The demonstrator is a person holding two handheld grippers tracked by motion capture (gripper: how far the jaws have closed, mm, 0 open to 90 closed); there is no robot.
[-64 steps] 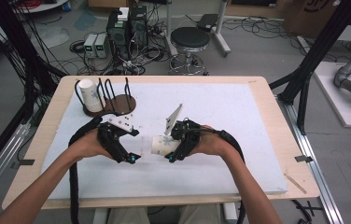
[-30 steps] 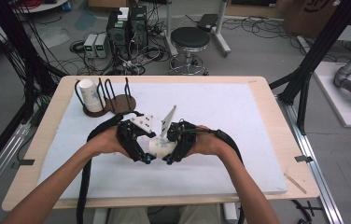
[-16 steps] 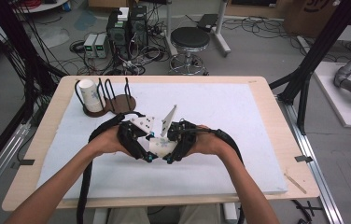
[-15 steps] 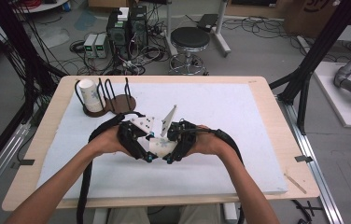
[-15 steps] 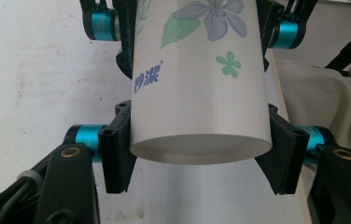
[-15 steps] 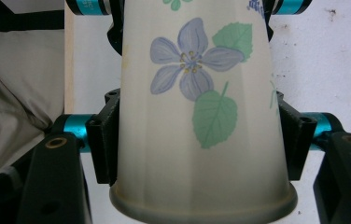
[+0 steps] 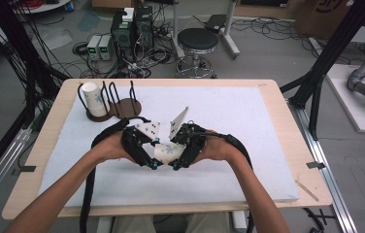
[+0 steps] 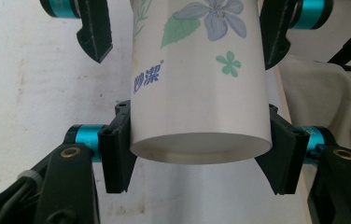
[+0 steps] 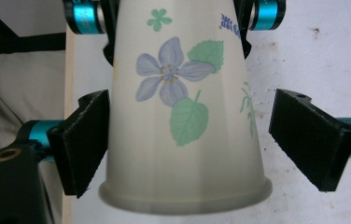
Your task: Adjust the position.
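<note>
A white paper cup point(image 7: 167, 151) with blue flowers and green leaves lies level between my two grippers, just above the white mat. My left gripper point(image 8: 194, 156) is shut on the cup's point(image 8: 197, 93) base end, a pad pressing on each side. My right gripper point(image 9: 197, 140) stands around the cup's point(image 9: 183, 121) rim end; its jaws have just been opening, with the cup still between them. Its right pad is well off the wall and its left pad is close beside it. From above, the left gripper point(image 7: 152, 162) and right gripper point(image 7: 176, 164) face each other at mid-table.
A dark wire cup rack point(image 7: 122, 104) on a round base stands at the back left, with a second white cup point(image 7: 93, 98) in it. The white mat point(image 7: 248, 126) covers most of the wooden table point(image 7: 287, 111). Cables trail from both grippers toward the front edge.
The left gripper has come in from the left to the cup that the right gripper held out. Over the last second both hands have stayed where they are.
</note>
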